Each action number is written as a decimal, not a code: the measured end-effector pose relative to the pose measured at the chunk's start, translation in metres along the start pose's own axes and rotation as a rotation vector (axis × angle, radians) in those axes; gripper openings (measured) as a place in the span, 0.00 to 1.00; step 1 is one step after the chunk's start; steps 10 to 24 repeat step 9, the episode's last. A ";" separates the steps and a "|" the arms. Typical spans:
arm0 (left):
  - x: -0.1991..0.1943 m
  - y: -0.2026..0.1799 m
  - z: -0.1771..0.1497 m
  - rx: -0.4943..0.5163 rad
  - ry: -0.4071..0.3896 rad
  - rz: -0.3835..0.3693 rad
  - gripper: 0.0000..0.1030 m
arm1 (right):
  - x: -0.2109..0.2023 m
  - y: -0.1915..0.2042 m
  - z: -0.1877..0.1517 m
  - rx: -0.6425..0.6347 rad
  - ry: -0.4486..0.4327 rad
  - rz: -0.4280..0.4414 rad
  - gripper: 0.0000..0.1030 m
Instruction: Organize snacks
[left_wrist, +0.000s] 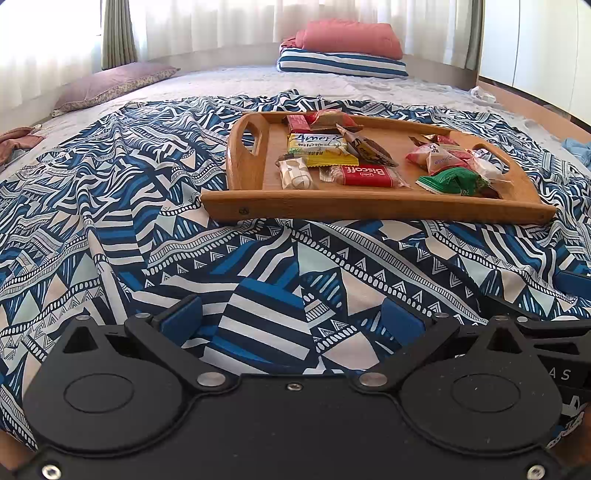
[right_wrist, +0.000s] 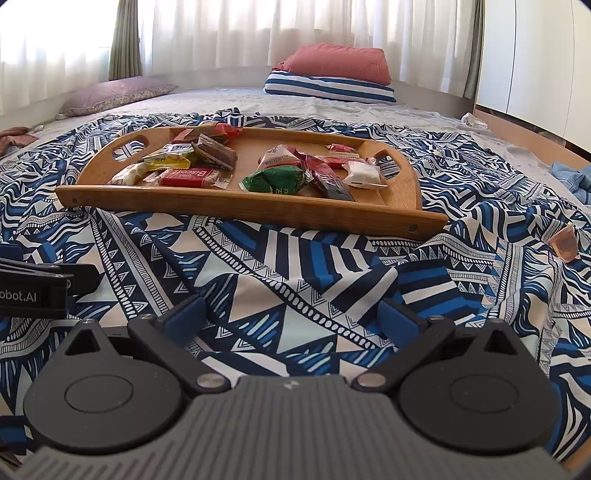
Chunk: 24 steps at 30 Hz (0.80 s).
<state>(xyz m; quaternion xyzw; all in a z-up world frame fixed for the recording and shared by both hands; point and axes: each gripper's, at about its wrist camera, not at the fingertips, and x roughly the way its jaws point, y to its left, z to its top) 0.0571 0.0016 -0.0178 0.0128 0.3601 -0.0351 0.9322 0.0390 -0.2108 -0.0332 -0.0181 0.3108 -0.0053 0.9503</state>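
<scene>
A wooden tray (left_wrist: 369, 206) (right_wrist: 229, 205) sits on the patterned bedspread and holds several wrapped snacks in two loose groups. The left group has a red Biscoff pack (left_wrist: 365, 175) (right_wrist: 186, 177) and a yellow pack (left_wrist: 321, 147) (right_wrist: 170, 157). The right group has a green pack (left_wrist: 448, 181) (right_wrist: 275, 179) and a white one (right_wrist: 364, 175). My left gripper (left_wrist: 293, 319) is open and empty, low over the bedspread in front of the tray. My right gripper (right_wrist: 291, 319) is open and empty too, beside it. One brown wrapped snack (right_wrist: 563, 242) lies on the bedspread right of the tray.
The blue and white bedspread (left_wrist: 110, 229) is wrinkled. Pillows (left_wrist: 347, 48) (right_wrist: 332, 74) lie at the far end by the curtains, a purple pillow (left_wrist: 110, 83) at the far left. A blue cloth (right_wrist: 570, 179) lies at the right edge. White wardrobe doors (right_wrist: 535, 55) stand on the right.
</scene>
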 end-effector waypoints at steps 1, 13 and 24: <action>0.000 0.000 0.000 0.000 0.000 0.000 1.00 | 0.000 0.000 0.000 0.000 0.000 0.000 1.00; 0.000 0.000 0.001 0.001 0.000 0.000 1.00 | 0.000 0.000 0.000 0.000 0.000 0.000 1.00; 0.000 0.000 0.001 0.001 0.000 0.000 1.00 | 0.000 0.000 0.000 0.000 0.000 0.000 1.00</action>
